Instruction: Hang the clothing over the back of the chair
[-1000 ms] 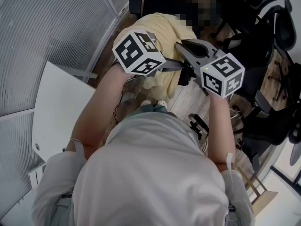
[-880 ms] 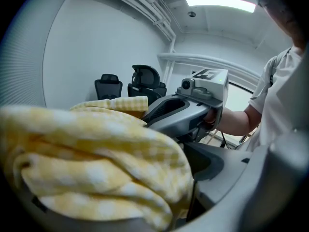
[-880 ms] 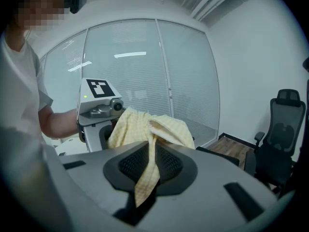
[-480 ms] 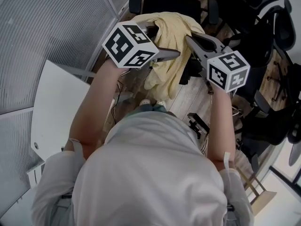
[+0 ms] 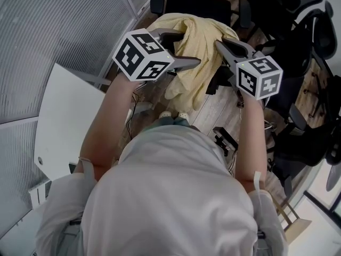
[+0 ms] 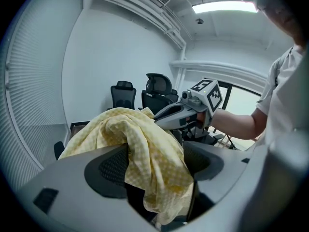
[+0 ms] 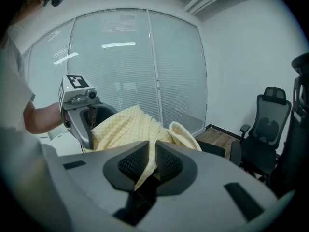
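Note:
A pale yellow checked garment (image 5: pixel 198 47) hangs between my two grippers, just above the black chair (image 5: pixel 198 2) at the top of the head view. Its lower part dangles in front of the chair toward the floor. My left gripper (image 5: pixel 187 48) is shut on a thick bunch of the garment (image 6: pixel 152 151), which fills the gap between its pads. My right gripper (image 5: pixel 220 42) is shut on a thin fold of the garment (image 7: pixel 145 170). Each gripper shows in the other's view, the right gripper (image 6: pixel 166 120) and the left gripper (image 7: pixel 89 134), with the cloth stretched between them.
A white table (image 5: pixel 69 121) stands at the left beside a glass wall with blinds (image 5: pixel 58 25). Several black office chairs (image 5: pixel 298 41) crowd the right side and show again as chairs (image 7: pixel 268 124) by the wall. The person's feet (image 5: pixel 175 116) stand on the wooden floor.
Both grippers have carried the garment up the head view toward the chair and drawn slightly apart. The cloth now spreads wider over the chair's top.

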Motion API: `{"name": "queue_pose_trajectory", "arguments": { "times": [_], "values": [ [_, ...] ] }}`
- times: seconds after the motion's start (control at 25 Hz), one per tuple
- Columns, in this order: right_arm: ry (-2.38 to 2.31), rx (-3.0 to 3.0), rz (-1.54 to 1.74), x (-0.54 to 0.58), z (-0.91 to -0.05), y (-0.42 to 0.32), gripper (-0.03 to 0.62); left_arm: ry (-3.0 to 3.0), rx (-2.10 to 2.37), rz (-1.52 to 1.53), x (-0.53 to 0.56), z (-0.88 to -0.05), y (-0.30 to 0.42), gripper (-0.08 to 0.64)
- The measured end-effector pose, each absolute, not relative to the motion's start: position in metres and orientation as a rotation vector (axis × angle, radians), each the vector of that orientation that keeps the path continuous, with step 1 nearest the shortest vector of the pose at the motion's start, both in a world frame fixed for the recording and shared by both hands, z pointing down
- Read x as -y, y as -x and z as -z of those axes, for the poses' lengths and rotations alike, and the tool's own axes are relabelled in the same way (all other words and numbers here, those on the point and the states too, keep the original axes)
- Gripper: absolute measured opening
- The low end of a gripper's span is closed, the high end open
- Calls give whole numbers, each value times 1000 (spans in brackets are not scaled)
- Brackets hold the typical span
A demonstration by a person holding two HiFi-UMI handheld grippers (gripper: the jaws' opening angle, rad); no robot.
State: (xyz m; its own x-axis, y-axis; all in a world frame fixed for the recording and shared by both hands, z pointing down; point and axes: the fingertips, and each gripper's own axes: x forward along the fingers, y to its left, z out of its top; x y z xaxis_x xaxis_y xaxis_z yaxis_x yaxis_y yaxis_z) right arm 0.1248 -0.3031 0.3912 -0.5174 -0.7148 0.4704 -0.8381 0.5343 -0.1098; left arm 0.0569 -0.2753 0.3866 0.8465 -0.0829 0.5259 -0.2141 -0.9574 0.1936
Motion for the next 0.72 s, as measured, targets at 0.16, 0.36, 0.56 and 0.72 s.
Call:
{"name": "queue_pose_trajectory", "arguments": {
  "times": [0.16,0.36,0.56,0.72],
  "values": [
    [-1270,2369,-451,301,-396,-125,54,-2803,264,-731,273,-383,-54,365],
    [-1271,2318,-429,299,-403,-129,55,-2818,367,-635,278,-371,-47,342],
    [-1267,2272,-380,298,-406,-131,55,-2822,465,-555,283,-363,-38,264],
    [-1265,2245,-350,296,-406,-130,55,-2834,547,-524,285,-362,-31,239]
  ]
}}
